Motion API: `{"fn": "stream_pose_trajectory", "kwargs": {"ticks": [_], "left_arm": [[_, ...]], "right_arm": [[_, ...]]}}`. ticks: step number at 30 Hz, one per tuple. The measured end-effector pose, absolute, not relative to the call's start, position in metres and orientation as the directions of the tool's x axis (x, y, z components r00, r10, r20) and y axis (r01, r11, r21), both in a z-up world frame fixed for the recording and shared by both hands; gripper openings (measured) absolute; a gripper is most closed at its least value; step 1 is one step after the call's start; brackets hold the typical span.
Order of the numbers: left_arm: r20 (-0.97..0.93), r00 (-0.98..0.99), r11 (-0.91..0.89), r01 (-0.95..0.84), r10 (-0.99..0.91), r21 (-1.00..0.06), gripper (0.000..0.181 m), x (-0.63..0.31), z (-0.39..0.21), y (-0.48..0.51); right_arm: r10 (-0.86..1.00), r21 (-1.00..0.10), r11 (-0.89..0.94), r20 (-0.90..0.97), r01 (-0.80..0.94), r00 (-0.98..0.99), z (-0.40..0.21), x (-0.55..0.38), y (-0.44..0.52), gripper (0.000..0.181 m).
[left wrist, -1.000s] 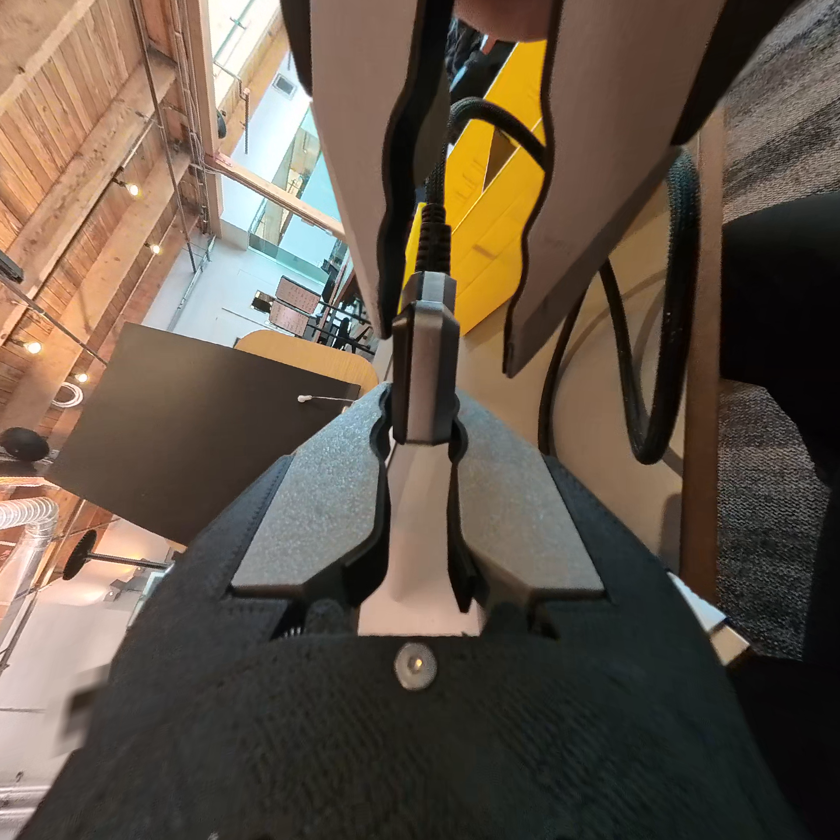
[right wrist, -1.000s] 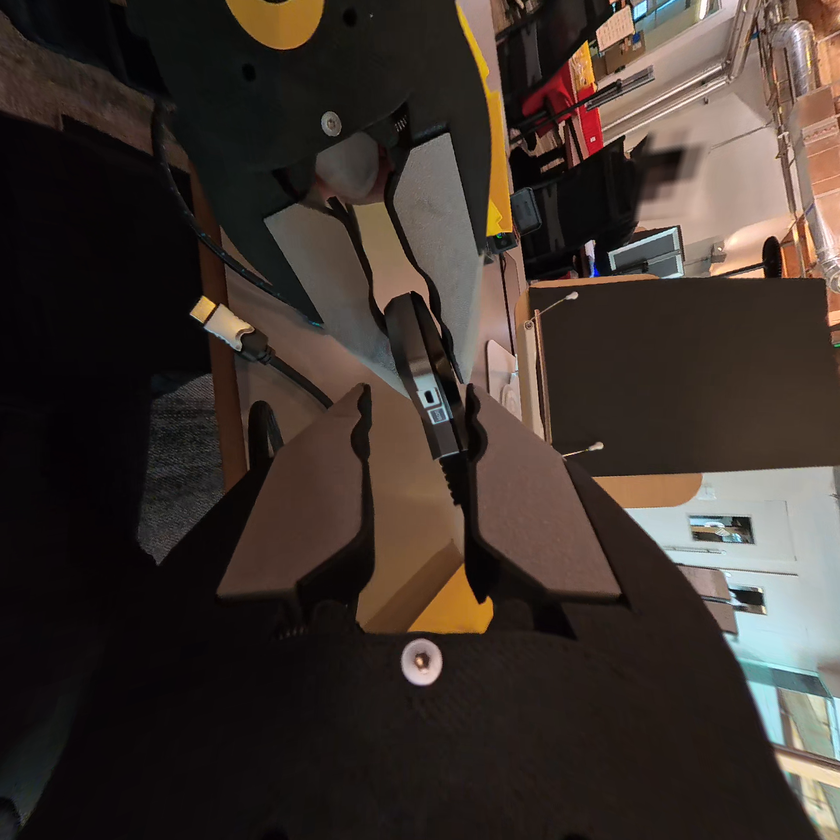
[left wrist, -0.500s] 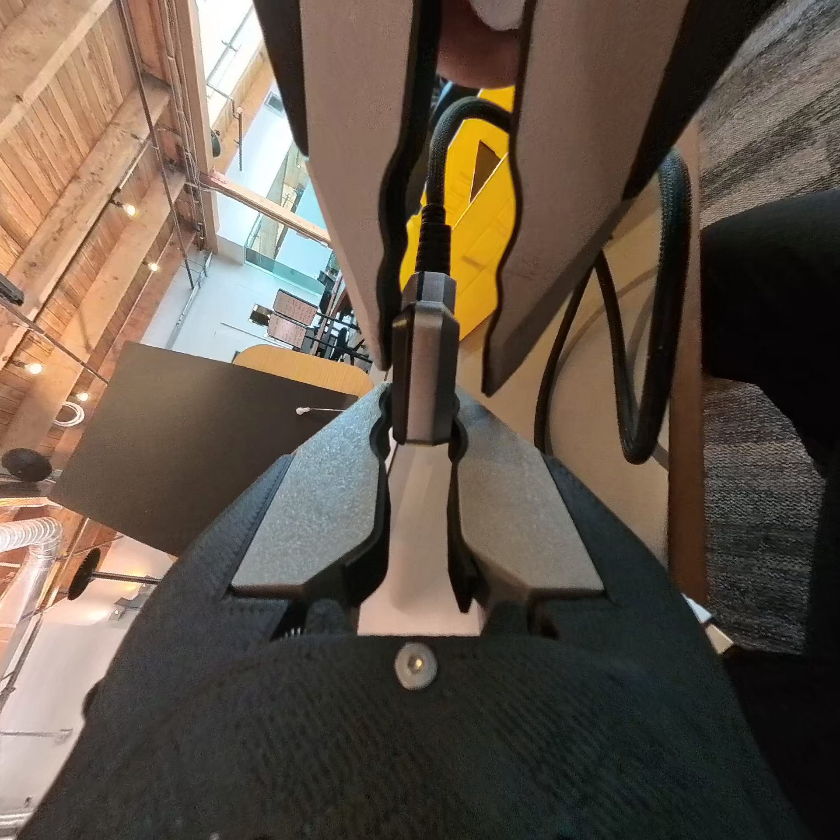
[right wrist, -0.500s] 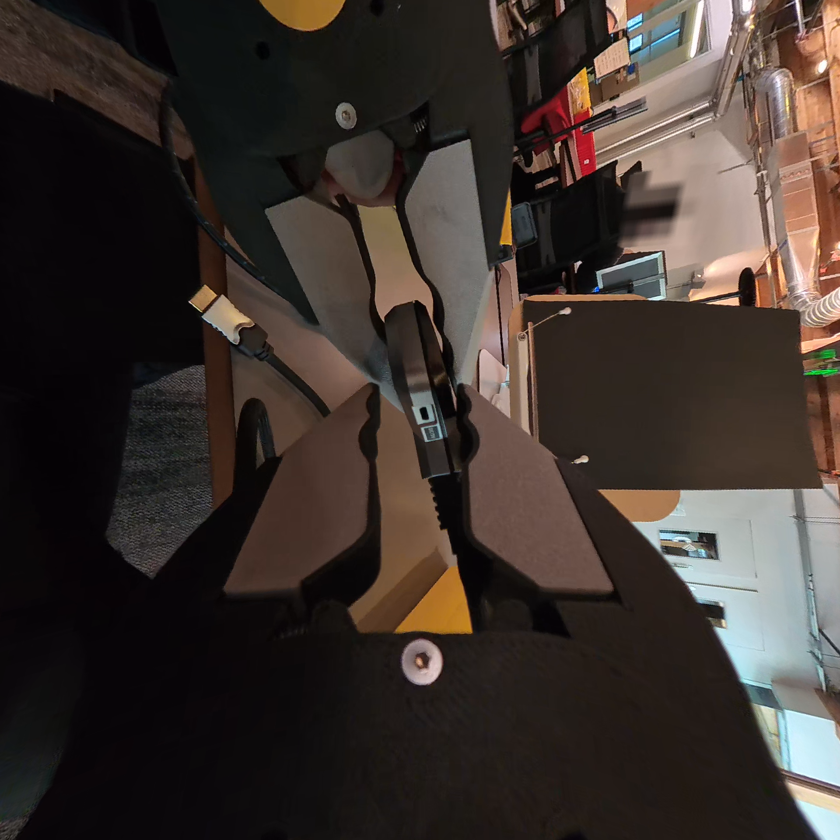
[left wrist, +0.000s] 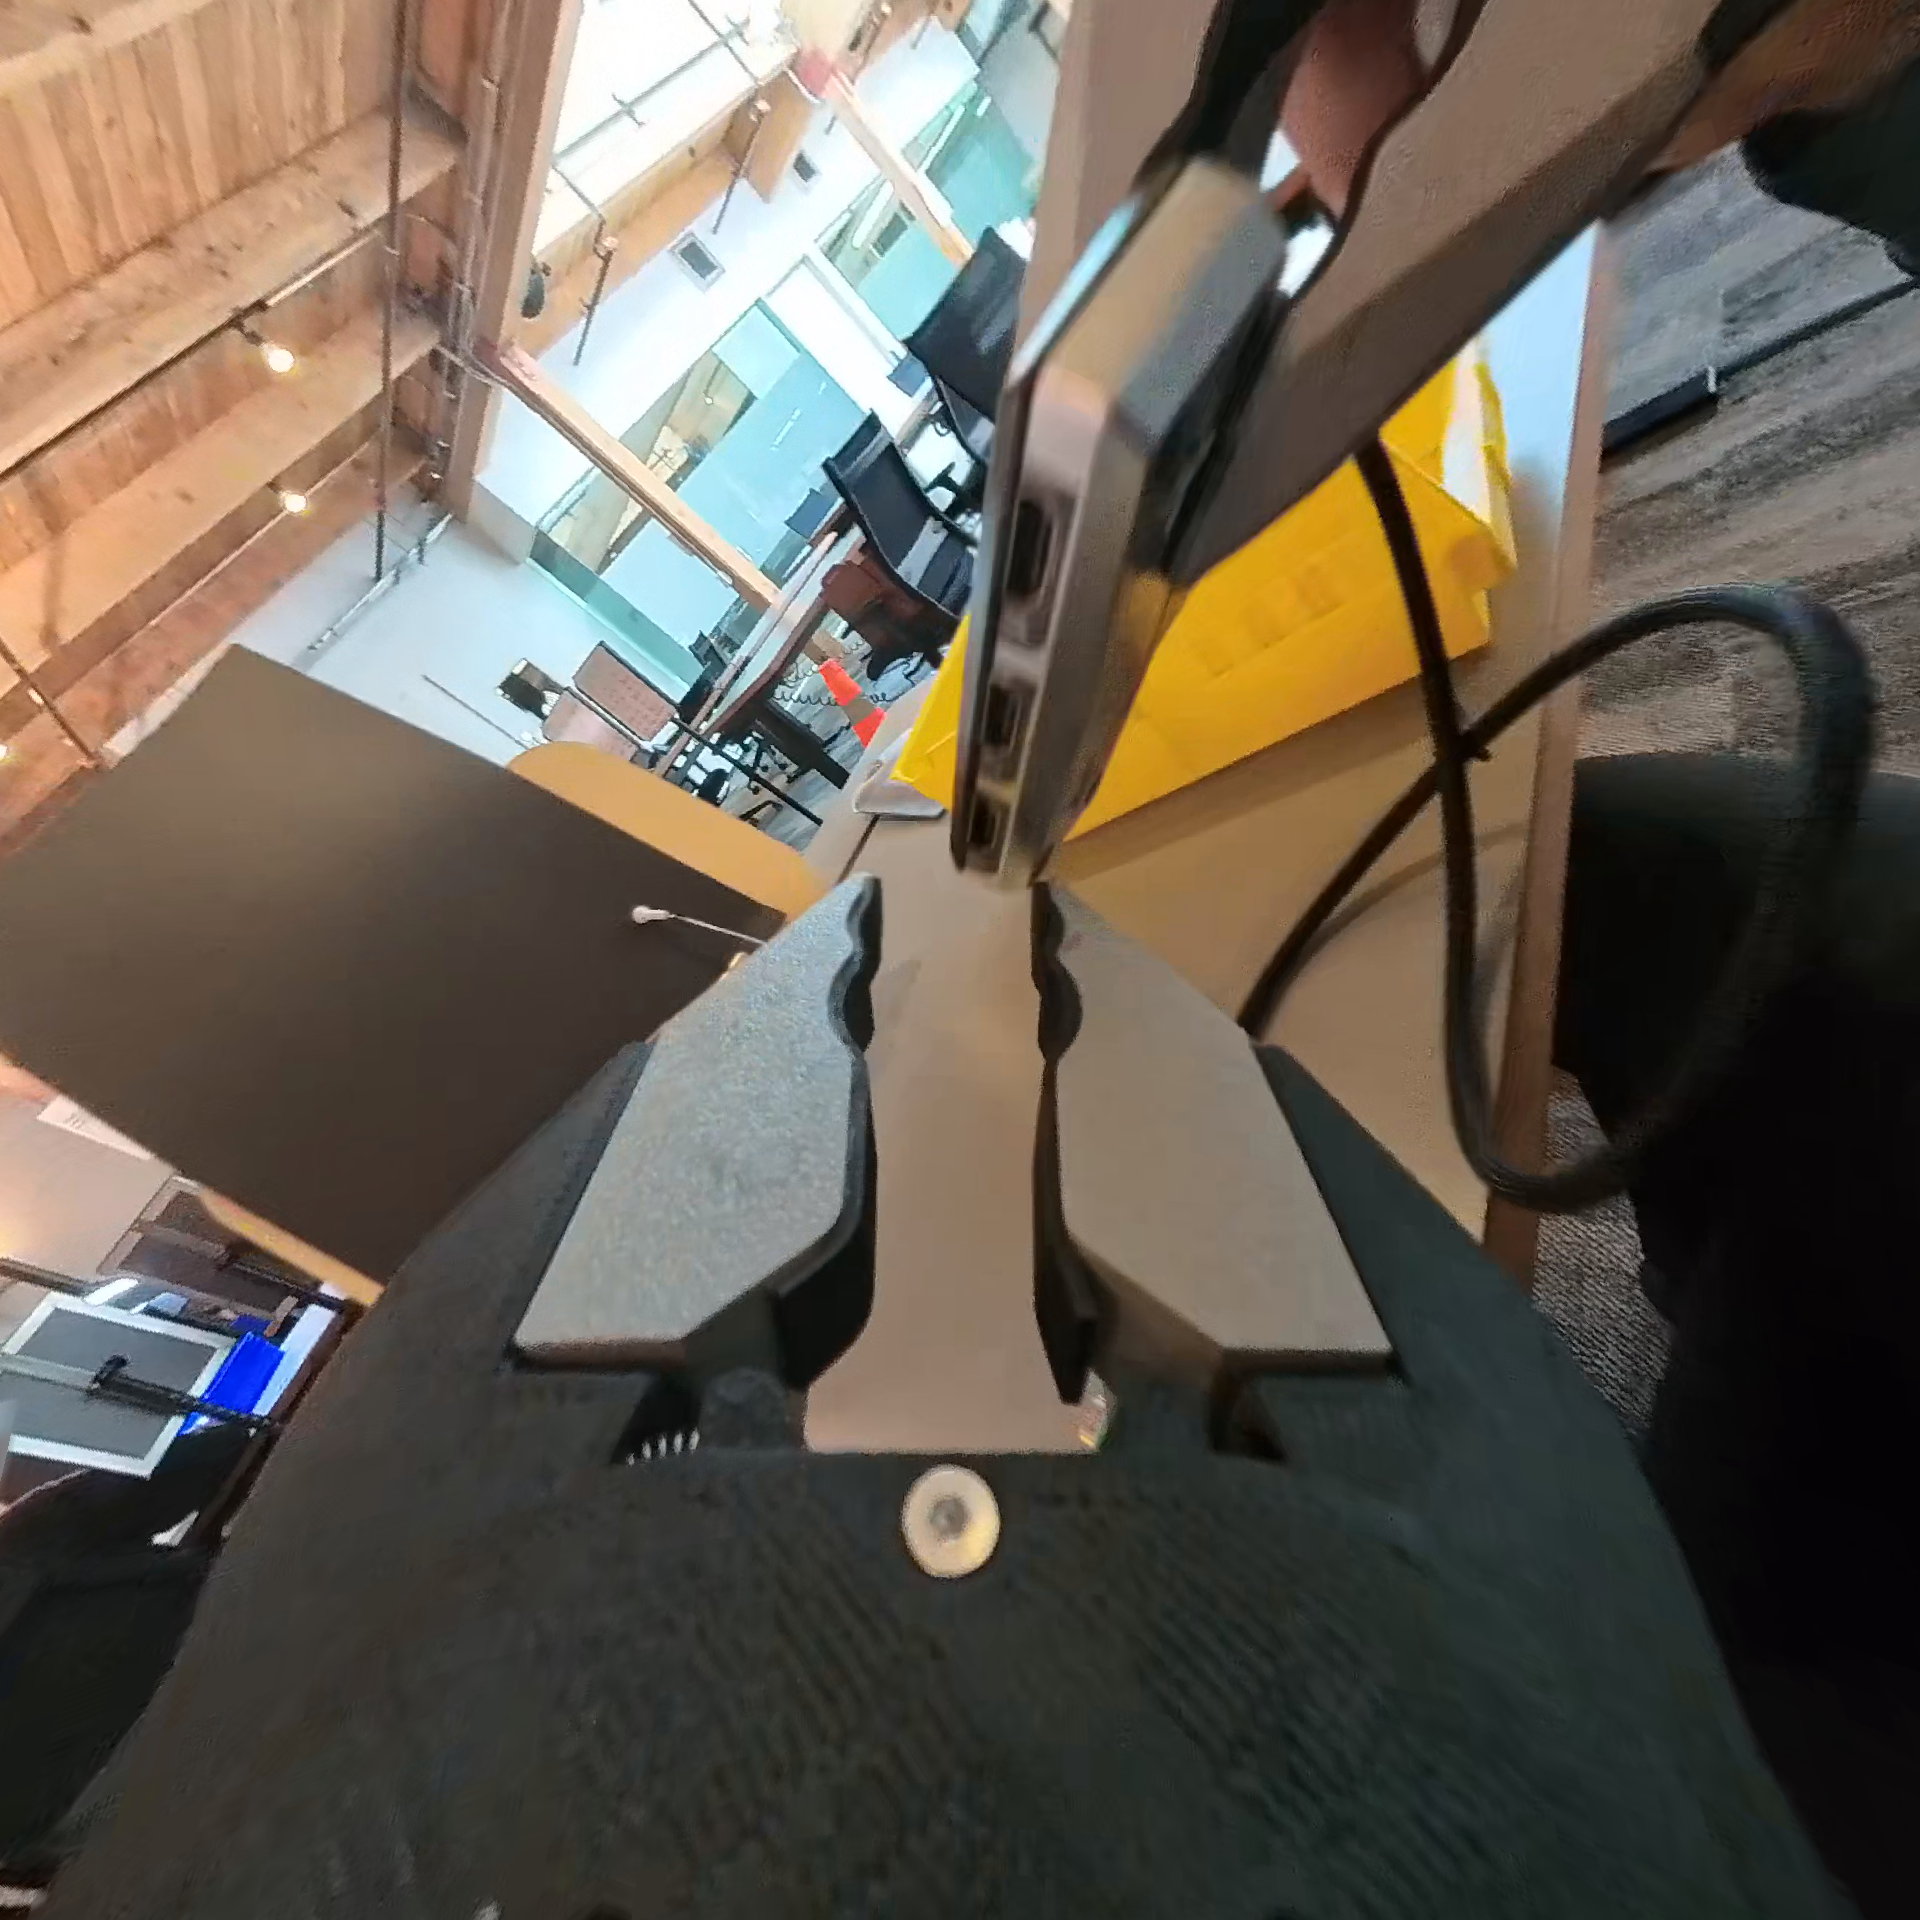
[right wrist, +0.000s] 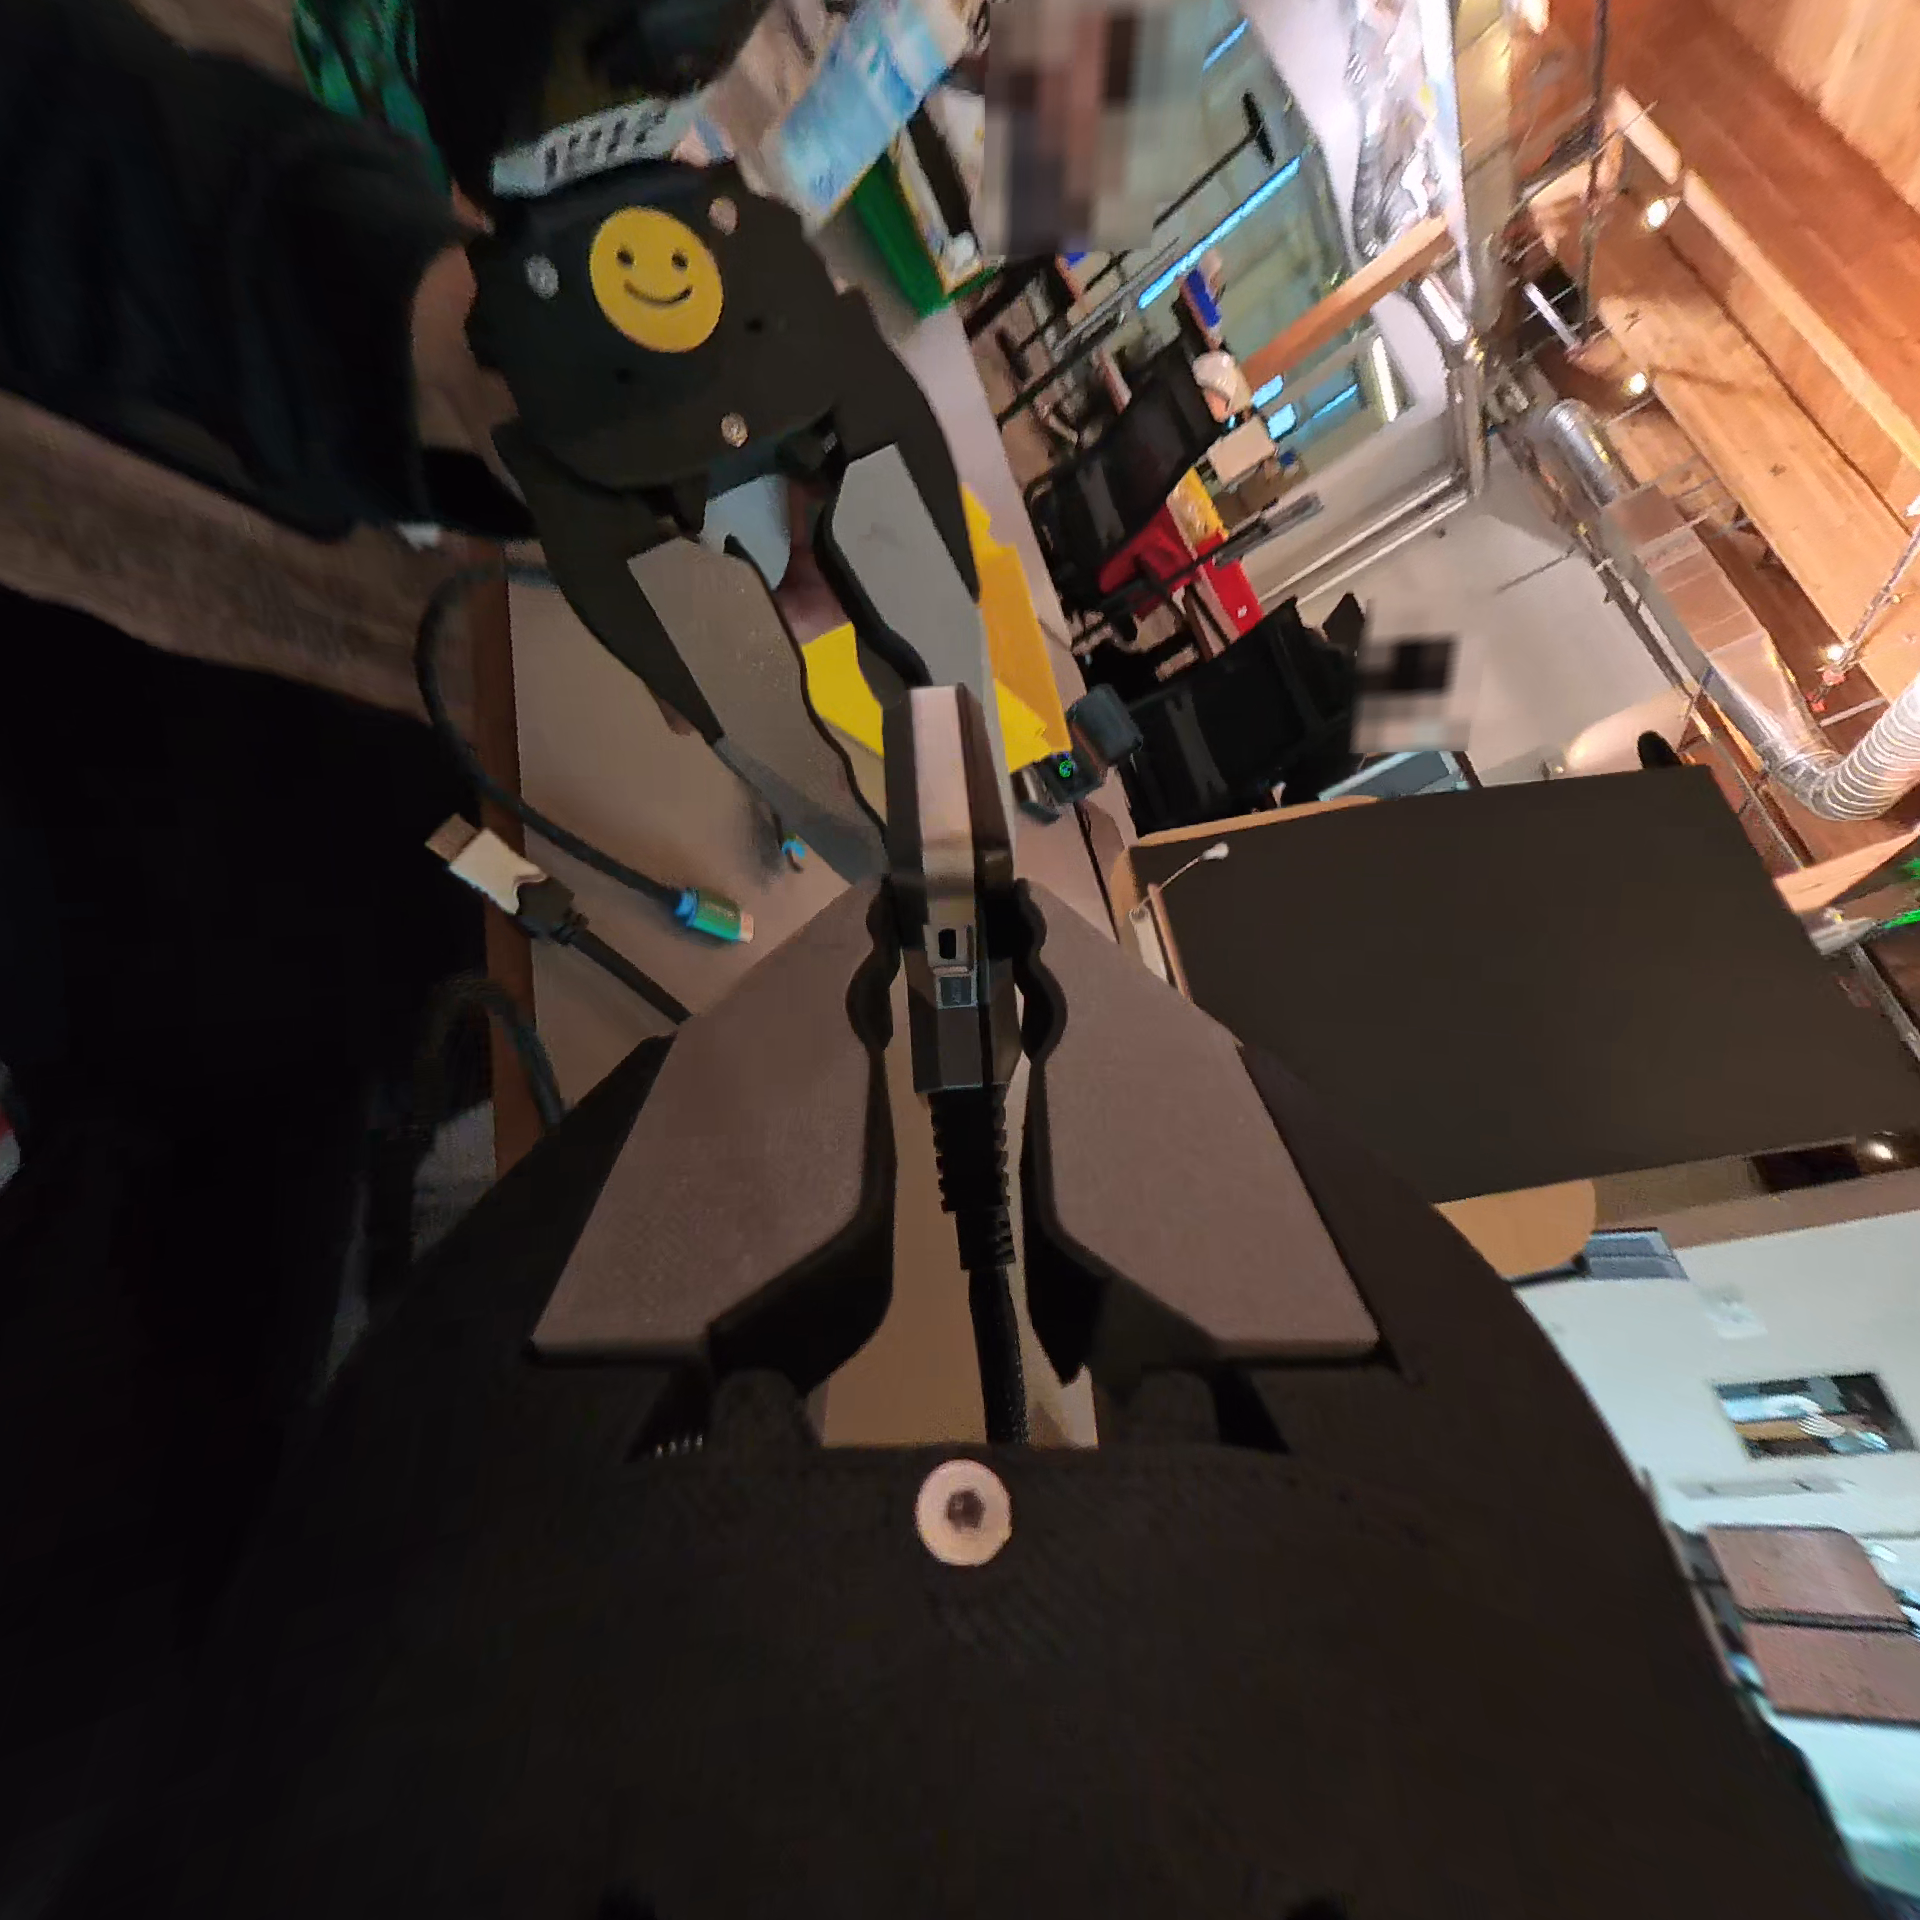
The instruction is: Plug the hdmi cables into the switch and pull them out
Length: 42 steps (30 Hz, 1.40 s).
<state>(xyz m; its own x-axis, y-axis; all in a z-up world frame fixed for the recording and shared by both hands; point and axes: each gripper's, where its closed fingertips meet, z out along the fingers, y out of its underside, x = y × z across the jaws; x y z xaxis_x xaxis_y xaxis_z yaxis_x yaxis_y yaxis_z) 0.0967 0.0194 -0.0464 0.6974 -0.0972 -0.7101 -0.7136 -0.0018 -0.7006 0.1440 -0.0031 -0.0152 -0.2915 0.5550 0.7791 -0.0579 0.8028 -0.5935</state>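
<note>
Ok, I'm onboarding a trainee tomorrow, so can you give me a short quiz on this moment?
1. True or false: the left claw grips an HDMI plug.
2. Which claw holds the switch? A left, B right, C neither.
3. Fill in: ___ loose plugs lie on the table.

Key
1. False: the left claw is open and empty.
2. B: the right claw is shut on the switch.
3. Two: a silver plug and a blue-green plug.
</note>
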Motion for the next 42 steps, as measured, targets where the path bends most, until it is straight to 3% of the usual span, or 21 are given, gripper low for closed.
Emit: {"fn": "stream_pose_trajectory", "kwargs": {"ticks": [9, 19, 37, 42], "left_arm": [[-0.665, 0.741, 0.025, -0.666, -0.091, -0.745, 0.025, 0.094, -0.038, 0.016], [-0.637, 0.761, 0.070, -0.634, -0.121, -0.771, 0.026, 0.103, -0.035, 0.014], [-0.429, 0.806, 0.232, -0.363, -0.407, -0.902, 0.040, 0.154, -0.012, -0.017], [-0.439, 0.777, 0.266, -0.353, -0.452, -0.897, 0.024, 0.165, -0.013, -0.022]], "right_arm": [[0.740, -0.792, 0.524, 0.606, -0.315, -0.293, 0.045, 0.189, 0.014, 0.018], [0.768, -0.833, 0.319, 0.507, -0.453, -0.391, 0.066, 0.203, 0.002, 0.018], [0.662, -0.907, -0.003, 0.314, -0.421, -0.680, 0.045, 0.173, -0.047, 0.018], [0.622, -0.922, -0.019, 0.293, -0.388, -0.727, 0.034, 0.166, -0.059, 0.018]]}}
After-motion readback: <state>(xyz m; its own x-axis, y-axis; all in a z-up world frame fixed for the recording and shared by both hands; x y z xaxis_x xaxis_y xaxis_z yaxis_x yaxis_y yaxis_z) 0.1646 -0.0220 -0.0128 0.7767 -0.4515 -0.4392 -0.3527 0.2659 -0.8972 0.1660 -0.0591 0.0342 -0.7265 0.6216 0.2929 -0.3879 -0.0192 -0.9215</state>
